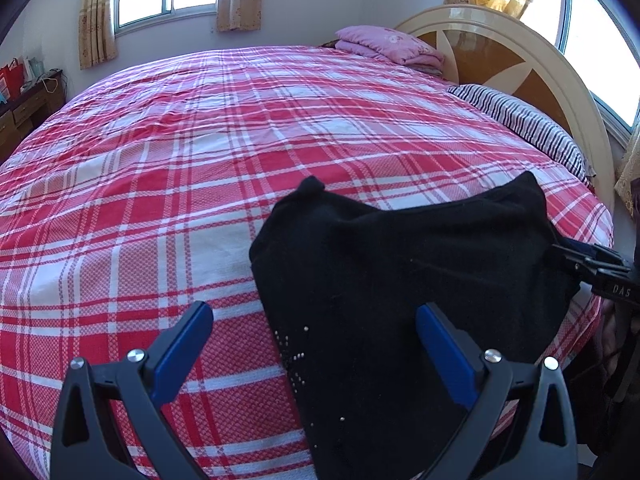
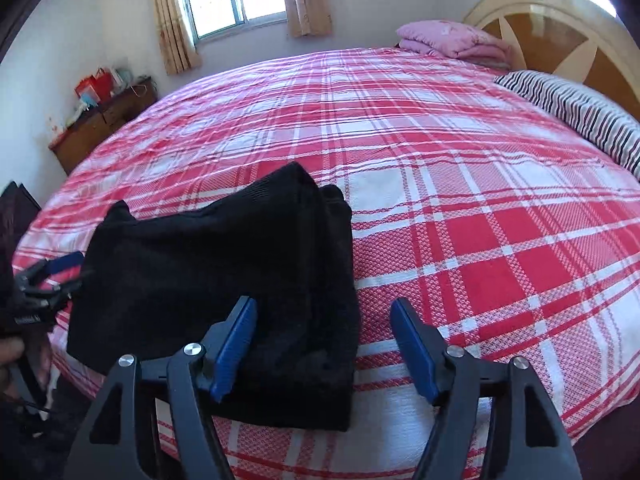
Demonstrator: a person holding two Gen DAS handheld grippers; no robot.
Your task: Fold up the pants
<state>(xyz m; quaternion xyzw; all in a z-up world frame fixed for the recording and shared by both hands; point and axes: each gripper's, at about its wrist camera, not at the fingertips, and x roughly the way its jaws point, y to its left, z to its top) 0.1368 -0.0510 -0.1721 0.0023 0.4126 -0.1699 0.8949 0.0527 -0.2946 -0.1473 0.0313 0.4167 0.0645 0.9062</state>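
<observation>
The black pants (image 1: 400, 280) lie folded in a thick bundle on the near edge of the bed (image 1: 200, 160), on its red-and-white plaid sheet. Far right, a striped pillow (image 1: 528, 124) and a folded pink quilt (image 1: 388, 46) sit by the cream headboard (image 1: 520, 44); far left stands a wooden dresser (image 2: 100, 124) with red bags. The left gripper (image 1: 314, 344) hangs wide open over the bundle's left edge, holding nothing. The right gripper (image 2: 324, 340) is also wide open and empty at the bundle's right edge. White lettering on the right gripper's body reads "DAS".
</observation>
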